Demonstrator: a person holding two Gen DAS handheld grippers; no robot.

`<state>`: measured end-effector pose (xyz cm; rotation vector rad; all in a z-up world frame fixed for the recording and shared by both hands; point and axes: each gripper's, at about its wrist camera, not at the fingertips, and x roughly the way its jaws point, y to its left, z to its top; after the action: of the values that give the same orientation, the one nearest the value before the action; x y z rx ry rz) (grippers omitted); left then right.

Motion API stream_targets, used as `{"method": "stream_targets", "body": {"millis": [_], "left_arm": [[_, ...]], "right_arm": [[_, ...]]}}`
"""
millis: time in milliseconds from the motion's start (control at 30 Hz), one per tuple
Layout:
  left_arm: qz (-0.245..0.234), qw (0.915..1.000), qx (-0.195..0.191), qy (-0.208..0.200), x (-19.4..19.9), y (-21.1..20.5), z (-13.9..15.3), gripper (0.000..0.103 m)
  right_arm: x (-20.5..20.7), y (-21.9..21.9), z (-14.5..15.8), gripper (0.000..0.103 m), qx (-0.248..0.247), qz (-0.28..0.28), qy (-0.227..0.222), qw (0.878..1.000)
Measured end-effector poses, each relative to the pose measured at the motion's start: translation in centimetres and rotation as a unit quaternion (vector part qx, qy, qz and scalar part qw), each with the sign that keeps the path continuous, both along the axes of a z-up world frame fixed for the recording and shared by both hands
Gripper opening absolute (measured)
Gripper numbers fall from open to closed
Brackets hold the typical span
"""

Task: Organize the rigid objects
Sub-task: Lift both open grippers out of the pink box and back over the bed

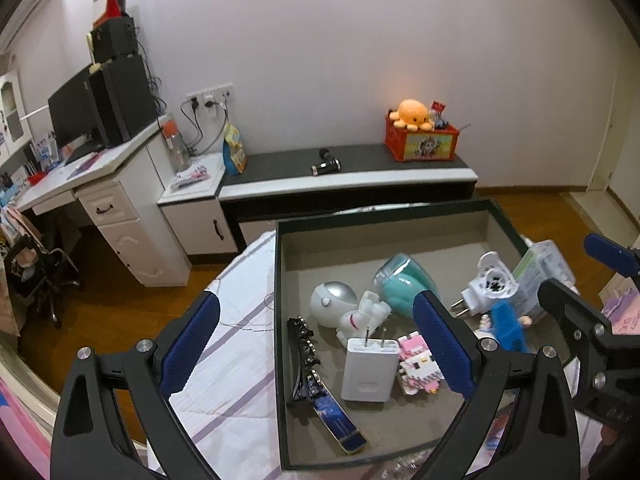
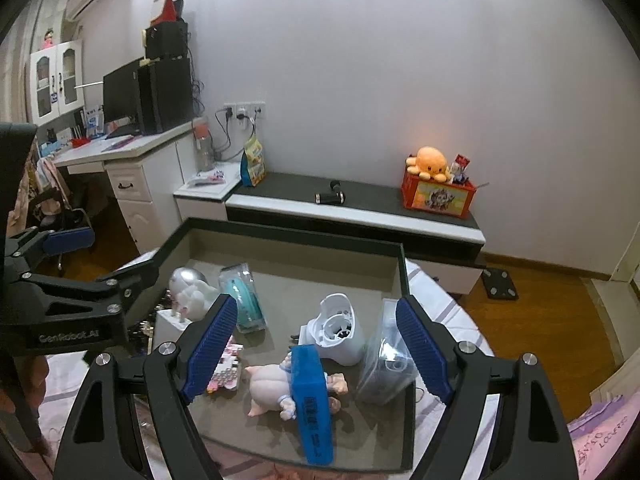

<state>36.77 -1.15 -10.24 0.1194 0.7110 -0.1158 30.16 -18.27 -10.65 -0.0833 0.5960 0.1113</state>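
Room: a bedroom with a pale wall, a desk at the far left, a low bench along the wall and wood floor; a striped bed sheet carries the dark-rimmed tray in the foreground.
Left tongs: the left gripper hangs above the tray's left side, jaws wide apart, nothing between the pads.
Tray, left part: a black hair clip lies along the left wall with a blue strip at its near end; beside them a white charger lies with its prongs pointing to the far side, an astronaut behind it.
Tray, middle: a teal case lies just behind the astronaut; a pink block toy rests right of the charger.
Tray, right part: a pig figure lies under a blue box that leans across it; a white plug stands behind, and a clear pack leans on the right wall.
Right tongs: the right gripper is over the blue box and the plug, jaws spread and empty.
Step, as I judge it: picking the next piece to straighten, likely the blue box.
Doing it well: come down with the pads along the box's long flat sides, lift straight so the pig does not roll, and keep the other tongs clear of the plug.
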Motion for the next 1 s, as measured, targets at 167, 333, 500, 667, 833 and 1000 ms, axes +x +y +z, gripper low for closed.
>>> {"method": "stream_targets", "body": {"millis": [167, 333, 500, 667, 833, 1000], "left_arm": [[0.011, 0.9996, 0.0, -0.026, -3.5, 0.0, 2.2, 0.099], [0.017, 0.9983, -0.007, -0.054, -8.1, 0.3, 4.4, 0.101], [0.025, 0.996, -0.01, -0.085, -13.9, 0.9, 6.2, 0.102], [0.033, 0.992, -0.006, -0.122, -19.2, 1.0, 7.9, 0.103], [0.029, 0.9902, -0.006, -0.137, -23.0, 1.1, 8.3, 0.103], [0.037, 0.9899, -0.01, -0.137, -25.7, 1.8, 7.8, 0.103]], "right_arm": [[-3.2, 0.2, 2.3, 0.083, -0.011, -0.001, -0.029, 1.0], [-8.1, -0.1, 4.3, 0.083, -0.011, -0.007, -0.055, 0.998], [-13.2, -0.1, 5.8, 0.083, -0.014, -0.012, -0.077, 0.997], [-17.6, -0.2, 6.6, 0.083, -0.017, -0.025, -0.093, 0.995], [-21.0, -0.6, 7.0, 0.085, -0.009, -0.042, -0.101, 0.994], [-23.7, -1.1, 7.1, 0.085, 0.013, -0.055, -0.106, 0.993]]}}
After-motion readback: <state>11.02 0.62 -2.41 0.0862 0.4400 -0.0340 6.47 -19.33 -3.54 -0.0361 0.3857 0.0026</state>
